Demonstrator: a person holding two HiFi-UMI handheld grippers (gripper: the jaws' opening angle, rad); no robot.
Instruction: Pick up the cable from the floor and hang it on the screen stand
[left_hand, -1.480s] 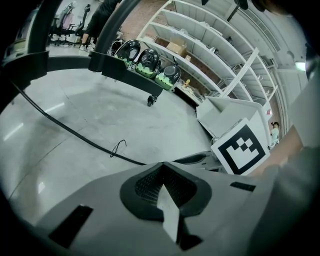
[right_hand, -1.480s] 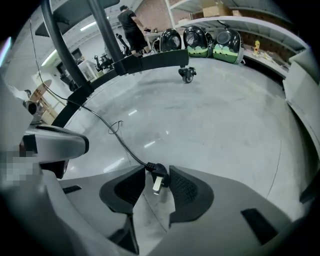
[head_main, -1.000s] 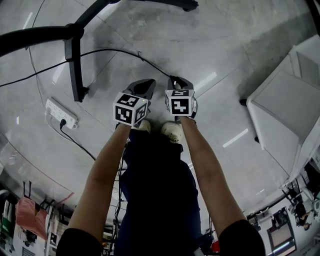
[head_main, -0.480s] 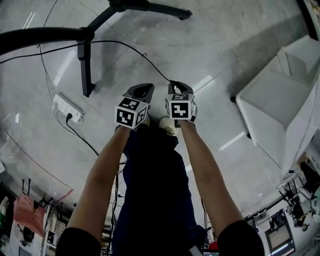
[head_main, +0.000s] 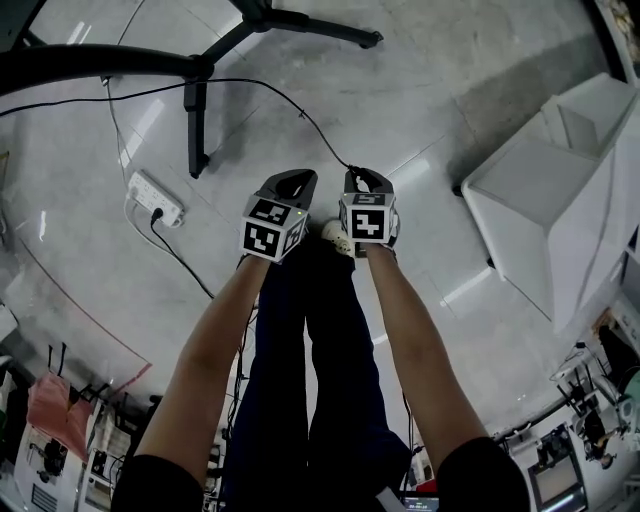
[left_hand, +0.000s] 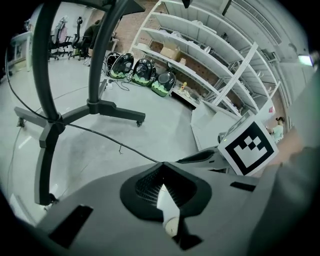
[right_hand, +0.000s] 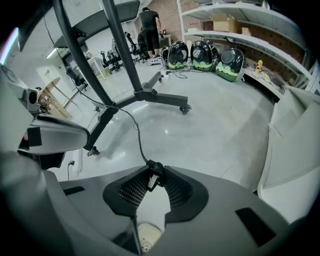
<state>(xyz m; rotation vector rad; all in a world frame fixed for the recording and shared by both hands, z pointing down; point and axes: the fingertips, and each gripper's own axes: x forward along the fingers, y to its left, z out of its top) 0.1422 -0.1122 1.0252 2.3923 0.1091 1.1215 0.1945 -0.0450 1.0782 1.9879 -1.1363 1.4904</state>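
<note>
While the person stands on the grey floor (head_main: 430, 90), both tools are held side by side in front of the legs and pointed downward. The right tool (right_hand: 154, 176) is closed on the plug end of the black cable (head_main: 270, 95), and the plug is pinched between the tips of the ribbed pads. From that grip the cable is led in a slack line away from the person. It is crossed with a leg of the black screen stand (head_main: 197, 130) and is continued to the left edge of the head view. The left tool (left_hand: 161, 164) is shown with its jaw tips brought together and nothing gripped, and the cable is seen beyond its tips, not between them. A white power strip (head_main: 155, 197) is laid on the floor near the stand's leg, well apart from both tools.
</note>
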